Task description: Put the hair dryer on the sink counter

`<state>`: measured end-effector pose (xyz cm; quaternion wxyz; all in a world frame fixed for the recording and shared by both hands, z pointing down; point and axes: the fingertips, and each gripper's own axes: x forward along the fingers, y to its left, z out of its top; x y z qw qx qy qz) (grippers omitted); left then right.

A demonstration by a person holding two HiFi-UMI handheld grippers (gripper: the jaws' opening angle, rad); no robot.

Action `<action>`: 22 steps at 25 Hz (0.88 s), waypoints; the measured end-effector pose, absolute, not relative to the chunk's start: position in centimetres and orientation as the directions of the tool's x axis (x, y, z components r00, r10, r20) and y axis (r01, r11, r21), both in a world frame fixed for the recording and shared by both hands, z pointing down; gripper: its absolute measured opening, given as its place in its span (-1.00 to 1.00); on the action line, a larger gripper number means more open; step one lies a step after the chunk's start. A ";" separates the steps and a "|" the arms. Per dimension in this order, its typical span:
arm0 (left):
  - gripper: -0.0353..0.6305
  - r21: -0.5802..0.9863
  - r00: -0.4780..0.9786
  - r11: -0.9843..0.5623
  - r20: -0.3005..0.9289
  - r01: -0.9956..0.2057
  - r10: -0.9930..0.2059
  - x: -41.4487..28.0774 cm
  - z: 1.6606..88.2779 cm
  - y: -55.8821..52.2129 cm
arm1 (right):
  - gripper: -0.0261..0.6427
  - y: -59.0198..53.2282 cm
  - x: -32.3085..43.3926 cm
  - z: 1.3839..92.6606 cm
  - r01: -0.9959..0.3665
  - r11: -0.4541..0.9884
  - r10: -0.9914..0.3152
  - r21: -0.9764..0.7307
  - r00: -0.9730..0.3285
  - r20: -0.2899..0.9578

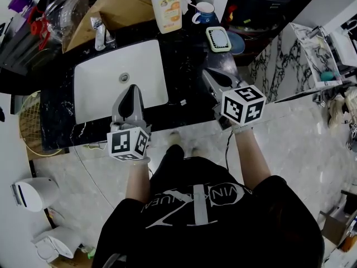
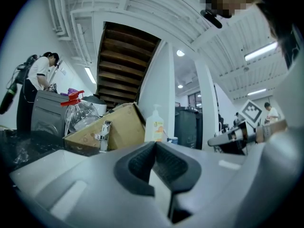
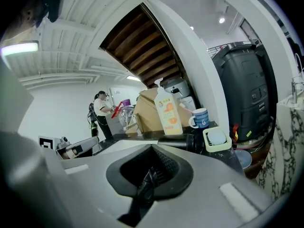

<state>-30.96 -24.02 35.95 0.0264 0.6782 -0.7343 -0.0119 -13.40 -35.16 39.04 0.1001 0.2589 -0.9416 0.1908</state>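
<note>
Right at hand, my right tool [image 3: 152, 147] is clenched on a thin black cord [image 3: 144, 189]. The ribbed cord comes out from between the dark, cross-hatched rubber pads [image 3: 165, 165] and drops over the tool's smooth grey plastic body. My left tool [image 2: 154, 145] is clenched too, its ridged tips meeting with nothing between them. It hovers by the near side of the sink [image 1: 100, 91], a smooth white basin with rounded corners.

Just beyond the right tool, the hair dryer [image 3: 179, 142] lies on its side on the table [image 1: 184, 49]. It is a matte black barrel resting on glossy black stone with pale veins. Its far end sits just beside a pale green soap dish [image 1: 218, 38], a rounded rectangle with a raised rim.

Farther back stand a translucent plastic bottle [image 1: 167, 7] with an orange label and a pump top, and a blue-striped mug [image 1: 205, 13]. A brown cardboard box [image 1: 111, 10] leans behind the chrome faucet [image 1: 100, 32] at the back of the sink.
</note>
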 end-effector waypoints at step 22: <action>-0.89 0.029 -0.110 0.110 -0.012 -0.993 -0.994 -29.1 33.8 -22.3 | -0.92 -34.6 -9.7 35.6 -0.557 0.808 -0.535 -0.192 -0.830 0.155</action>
